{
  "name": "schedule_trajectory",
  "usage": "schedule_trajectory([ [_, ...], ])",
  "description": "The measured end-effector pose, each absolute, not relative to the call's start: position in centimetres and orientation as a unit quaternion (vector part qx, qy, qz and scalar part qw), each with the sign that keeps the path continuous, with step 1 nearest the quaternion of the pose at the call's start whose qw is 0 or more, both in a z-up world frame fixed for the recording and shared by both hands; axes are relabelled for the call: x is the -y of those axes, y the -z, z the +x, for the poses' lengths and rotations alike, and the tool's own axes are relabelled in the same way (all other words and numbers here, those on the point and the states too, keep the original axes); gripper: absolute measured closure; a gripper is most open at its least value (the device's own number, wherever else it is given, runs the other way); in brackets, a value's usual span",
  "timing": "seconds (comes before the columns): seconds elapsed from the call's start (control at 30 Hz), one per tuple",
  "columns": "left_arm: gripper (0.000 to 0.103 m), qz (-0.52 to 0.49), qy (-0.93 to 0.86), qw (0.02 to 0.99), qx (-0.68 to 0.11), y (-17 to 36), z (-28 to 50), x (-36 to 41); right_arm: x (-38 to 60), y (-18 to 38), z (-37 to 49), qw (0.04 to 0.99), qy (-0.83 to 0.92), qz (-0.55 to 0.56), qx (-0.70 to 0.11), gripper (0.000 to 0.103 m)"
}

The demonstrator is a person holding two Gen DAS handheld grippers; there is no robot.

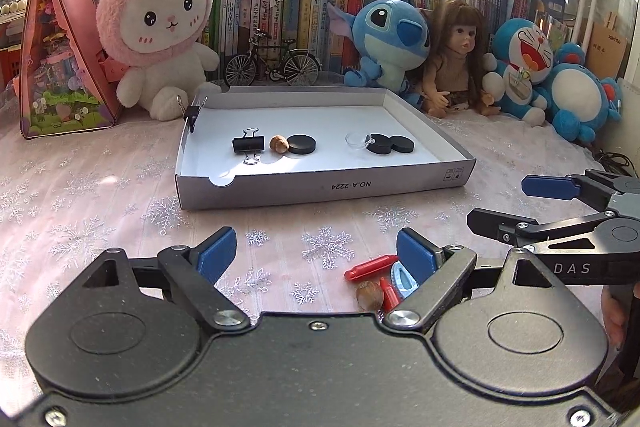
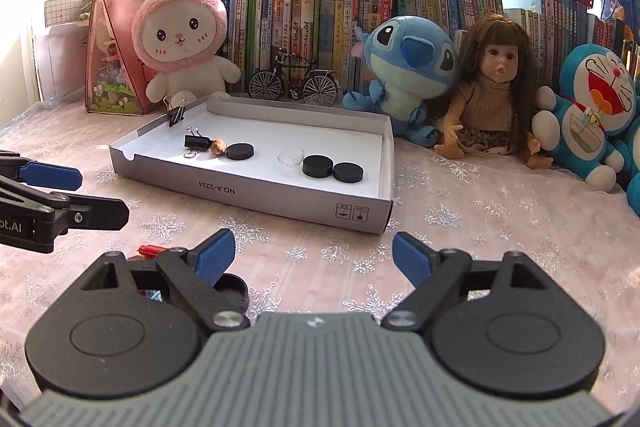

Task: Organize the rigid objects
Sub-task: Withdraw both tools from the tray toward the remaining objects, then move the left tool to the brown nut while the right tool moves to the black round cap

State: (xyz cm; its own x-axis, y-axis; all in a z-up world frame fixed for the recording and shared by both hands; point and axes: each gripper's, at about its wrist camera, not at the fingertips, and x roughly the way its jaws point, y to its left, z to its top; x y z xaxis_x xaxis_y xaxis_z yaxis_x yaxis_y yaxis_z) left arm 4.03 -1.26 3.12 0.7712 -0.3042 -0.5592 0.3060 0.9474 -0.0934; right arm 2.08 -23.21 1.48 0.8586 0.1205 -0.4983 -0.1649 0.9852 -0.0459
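Wide-spread and empty, the left gripper [image 1: 316, 253] is held low over the tablecloth [image 1: 100, 195]; a red peg [image 1: 370, 267] and a nut [image 1: 369, 295] are seen just beside its right finger. Equally parted and empty, the right gripper [image 2: 314, 257] is held short of the white tray [image 2: 248, 197], with a black disc [image 2: 234, 293] behind its left finger.

A snowflake-patterned tablecloth [image 1: 100, 195] is covering the surface, carrying a shallow box [image 1: 320, 187], plush toys [image 1: 156, 27], red pieces [image 1: 372, 263] and a nut [image 1: 368, 297].
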Motion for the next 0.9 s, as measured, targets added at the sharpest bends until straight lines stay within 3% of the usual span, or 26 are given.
schedule_trajectory([
  [0.9,0.016,0.015,0.166,0.931,-0.326,-0.6,2.8,1.7,22.3,0.3,0.4,0.953,-0.104,-0.07,-0.276,0.012],
])
